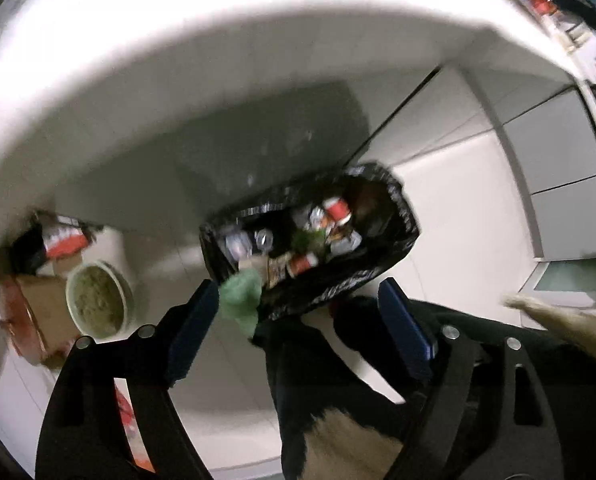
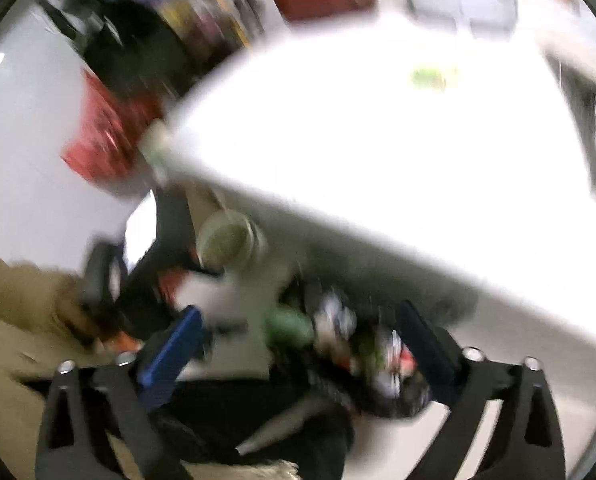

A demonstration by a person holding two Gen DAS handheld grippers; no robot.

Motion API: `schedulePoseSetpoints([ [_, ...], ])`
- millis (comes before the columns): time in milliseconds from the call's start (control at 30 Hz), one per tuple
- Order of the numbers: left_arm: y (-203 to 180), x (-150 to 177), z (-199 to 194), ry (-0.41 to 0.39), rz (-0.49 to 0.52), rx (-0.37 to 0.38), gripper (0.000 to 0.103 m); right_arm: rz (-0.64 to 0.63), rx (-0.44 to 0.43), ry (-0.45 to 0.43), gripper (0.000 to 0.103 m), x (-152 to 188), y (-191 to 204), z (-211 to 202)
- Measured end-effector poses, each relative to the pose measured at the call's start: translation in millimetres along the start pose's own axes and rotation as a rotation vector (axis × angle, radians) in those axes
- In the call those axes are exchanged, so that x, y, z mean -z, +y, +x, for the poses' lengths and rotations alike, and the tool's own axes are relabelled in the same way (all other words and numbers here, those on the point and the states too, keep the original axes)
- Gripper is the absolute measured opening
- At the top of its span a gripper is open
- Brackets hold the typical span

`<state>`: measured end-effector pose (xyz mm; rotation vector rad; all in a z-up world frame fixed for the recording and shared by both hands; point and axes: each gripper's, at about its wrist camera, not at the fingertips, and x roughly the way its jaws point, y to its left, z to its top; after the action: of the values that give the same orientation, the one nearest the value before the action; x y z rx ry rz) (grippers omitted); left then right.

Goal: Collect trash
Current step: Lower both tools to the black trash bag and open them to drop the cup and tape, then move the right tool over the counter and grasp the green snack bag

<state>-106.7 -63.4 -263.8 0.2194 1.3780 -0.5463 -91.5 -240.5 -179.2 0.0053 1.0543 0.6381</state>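
Both tools are released and grasp nothing: the left tool [image 1: 298, 308] hangs over the black plastic trash bag [image 1: 378, 280] on the floor under the white desk [image 1: 177, 92]. A crumpled green wrapper [image 1: 241, 296] at its rim could spill out. The right tool [image 2: 302, 344] views only blur.

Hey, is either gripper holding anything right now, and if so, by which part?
Nothing is held. The left gripper is open above the black trash bag; a green scrap beside one finger isn't pinched. The right gripper is open too, empty.
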Motion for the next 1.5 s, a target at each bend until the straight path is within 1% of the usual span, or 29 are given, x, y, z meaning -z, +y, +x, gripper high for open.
schedulePoseSetpoints([
  [67, -5.0, -6.5, -24.8, -0.047, 0.012, -0.021, 0.083, -0.043, 0.036, -0.115, 0.097, -32.4, 1.6, -29.5],
  [133, -8.2, -14.3, -41.4, -0.081, 0.011, -0.044, 0.084, -0.054, 0.101, -0.184, 0.098, -53.6, -8.4, -40.9],
  [200, -9.1, -25.0, -62.7, -0.136, -0.007, -0.047, 0.084, -0.037, 0.159, -0.211, 0.098, -74.9, -28.6, -40.5],
  [233, -9.6, -28.8, -70.0, -0.156, -0.015, -0.051, 0.084, -0.029, 0.189, -0.212, 0.098, -82.4, -39.2, -36.4],
  [267, -10.3, -33.3, -77.3, -0.181, -0.018, -0.073, 0.085, -0.02, 0.222, -0.199, 0.098, -93.2, -53.0, -27.6],
  [367, -10.5, -44.0, -87.5, -0.219, -0.02, -0.113, 0.085, -0.007, 0.268, -0.159, 0.098, -112.9, -80.6, -4.8],
  [400, -8.2, -47.9, -90.5, -0.229, -0.033, -0.113, 0.085, -0.005, 0.287, -0.129, 0.098, -118.5, -92.9, 9.4],
  [467, -2.4, -52.7, -94.7, -0.249, -0.053, -0.113, 0.085, -0.005, 0.314, -0.079, 0.098, -128.2, -105.5, 27.6],
  [533, 6.8, -57.2, -96.5, -0.262, -0.082, -0.134, 0.085, -0.006, 0.31, -0.07, 0.098, -129.6, -113.2, 30.9],
  [600, 14.6, -60.7, -94.5, -0.252, -0.119, -0.134, 0.085, -0.018, 0.302, -0.079, 0.098, -133.2, -115.8, 34.0],
  [667, 23.9, -62.8, -96.4, -0.249, -0.154, -0.122, 0.085, -0.034, 0.3, -0.066, 0.097, -140.1, -118.2, 43.3],
  [800, 35.2, -66.5, -99.5, -0.257, -0.182, -0.137, 0.085, -0.115, 0.316, -0.022, 0.097, -151.3, -116.4, 59.4],
  [900, 39.2, -64.2, -104.6, -0.253, -0.198, -0.124, 0.085, -0.175, 0.322, -0.003, 0.098, -157.0, -112.9, 67.6],
  [933, 40.0, -63.6, -105.8, -0.251, -0.2, -0.128, 0.085, -0.188, 0.303, 0.0, 0.098, -158.7, -111.8, 69.0],
  [1000, 40.3, -62.1, -107.8, -0.249, -0.199, -0.141, 0.085, -0.225, 0.238, 0.01, 0.098, -160.4, -104.0, 66.0],
  [1033, 41.6, -61.7, -108.3, -0.248, -0.202, -0.144, 0.085, -0.27, 0.196, 0.02, 0.098, -159.5, -97.2, 62.8],
  [1067, 43.4, -61.2, -109.0, -0.247, -0.205, -0.148, 0.085, -0.314, 0.194, 0.027, 0.097, -158.3, -92.6, 60.9],
  [1100, 44.8, -60.6, -109.0, -0.245, -0.212, -0.154, 0.085, -0.4, 0.204, 0.05, 0.097, -155.1, -86.5, 59.5],
  [1167, 47.6, -59.0, -108.1, -0.238, -0.235, -0.158, 0.085, -0.517, 0.262, 0.102, 0.098, -149.9, -83.8, 63.6],
  [1233, 48.7, -56.8, -107.8, -0.235, -0.255, -0.152, 0.085, -0.583, 0.284, 0.149, 0.097, -146.3, -88.2, 69.7],
  [1300, 49.1, -54.6, -107.3, -0.229, -0.278, -0.146, 0.085, -0.577, 0.281, 0.182, 0.098, -150.6, -98.1, 77.9],
  [1367, 47.5, -52.7, -107.0, -0.22, -0.291, -0.14, 0.085, -0.547, 0.286, 0.194, 0.098, -159.8, -110.4, 88.2],
  [1500, 41.9, -53.1, -107.6, -0.203, -0.307, -0.163, 0.085, -0.416, 0.213, 0.16, 0.098, -172.0, -133.8, 94.6],
])
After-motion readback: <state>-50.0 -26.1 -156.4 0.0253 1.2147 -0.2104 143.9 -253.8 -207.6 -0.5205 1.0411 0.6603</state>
